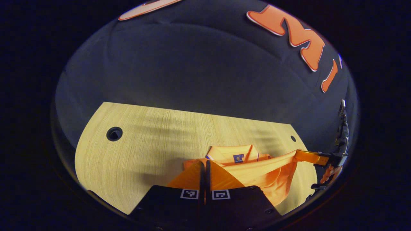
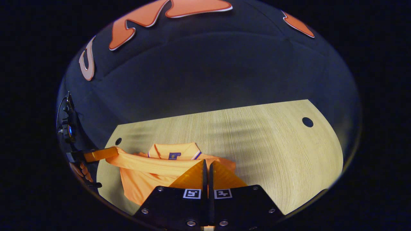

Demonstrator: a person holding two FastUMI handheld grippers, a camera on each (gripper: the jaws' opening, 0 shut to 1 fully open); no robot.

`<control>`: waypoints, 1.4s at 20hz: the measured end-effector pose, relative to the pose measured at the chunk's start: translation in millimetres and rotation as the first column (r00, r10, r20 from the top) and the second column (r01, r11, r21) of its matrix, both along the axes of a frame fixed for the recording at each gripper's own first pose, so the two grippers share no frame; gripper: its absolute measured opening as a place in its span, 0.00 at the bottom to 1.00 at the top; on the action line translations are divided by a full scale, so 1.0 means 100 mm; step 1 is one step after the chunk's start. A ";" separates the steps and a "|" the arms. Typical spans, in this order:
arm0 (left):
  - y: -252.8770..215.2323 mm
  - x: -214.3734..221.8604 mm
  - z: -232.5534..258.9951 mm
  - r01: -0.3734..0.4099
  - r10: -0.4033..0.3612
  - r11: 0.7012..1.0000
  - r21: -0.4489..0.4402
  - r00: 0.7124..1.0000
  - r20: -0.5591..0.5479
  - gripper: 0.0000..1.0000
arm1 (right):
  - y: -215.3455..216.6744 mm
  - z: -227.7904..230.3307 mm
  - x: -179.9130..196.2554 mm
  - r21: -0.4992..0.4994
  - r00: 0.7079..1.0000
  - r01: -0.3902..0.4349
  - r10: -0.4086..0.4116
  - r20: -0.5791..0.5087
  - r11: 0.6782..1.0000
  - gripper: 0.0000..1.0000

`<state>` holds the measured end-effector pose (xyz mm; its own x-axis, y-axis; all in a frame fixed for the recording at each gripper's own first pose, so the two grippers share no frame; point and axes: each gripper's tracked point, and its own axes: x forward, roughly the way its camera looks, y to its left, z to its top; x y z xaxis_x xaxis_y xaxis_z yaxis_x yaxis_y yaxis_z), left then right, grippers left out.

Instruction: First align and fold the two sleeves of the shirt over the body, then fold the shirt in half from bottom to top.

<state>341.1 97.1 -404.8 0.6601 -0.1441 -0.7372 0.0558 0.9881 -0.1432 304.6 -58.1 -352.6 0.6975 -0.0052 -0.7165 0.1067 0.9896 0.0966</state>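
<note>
Left gripper view, nearest first: my left tongs (image 1: 205, 170) are clenched, fingers pressed together with only a thin dark line between them, orange cloth lying against both sides. I take it they pinch an edge of the orange polo shirt (image 1: 257, 173), though the pinched fabric itself is hidden between the fingers.

Right gripper view: my right tongs (image 2: 207, 170) in the same state — fingers drawn tight together, orange cloth on either side.

Beyond the fingers the shirt hangs lifted between the two tongs; a folded edge runs taut across from one to the other, and the cloth below it sags toward the table (image 1: 144, 141). Behind that edge the collar (image 1: 232, 150) lies flat on the wood, a small dark label inside it.

Farther off in the left gripper view, the right tongs show at the right rim, a hand (image 1: 330, 173) around the handle. In the right gripper view the left tongs show at the left rim, likewise gripping the shirt's end.

Light wood-grain table, a round cable hole (image 1: 114, 133) near a far corner. Black cloth wall (image 1: 205, 70) behind.
</note>
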 end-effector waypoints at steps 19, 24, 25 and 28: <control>-0.17 -0.47 0.78 -0.069 0.034 0.990 0.126 0.965 0.259 0.98 | -0.15 0.85 -0.56 -0.149 0.981 0.015 0.014 0.194 0.989 0.75; -0.34 -1.01 1.04 -0.111 0.068 0.986 0.122 0.946 0.315 0.98 | 0.08 1.07 -0.99 -0.183 0.965 -0.042 0.088 0.249 0.982 0.76; -0.37 -1.08 1.09 -0.116 0.068 0.985 0.128 0.941 0.331 0.98 | 0.14 1.13 -1.09 -0.177 0.959 -0.053 0.099 0.266 0.983 0.76; -0.52 -1.36 1.23 -0.128 0.067 0.980 0.150 0.931 0.360 0.98 | 0.29 1.29 -1.36 -0.180 0.944 -0.089 0.140 0.298 0.980 0.76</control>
<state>205.5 45.0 -281.8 0.8855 0.0395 -0.4630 -0.0256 0.9990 0.0363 168.2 -29.4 -223.6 0.8861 -0.0102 -0.4634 -0.0175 0.9983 -0.0554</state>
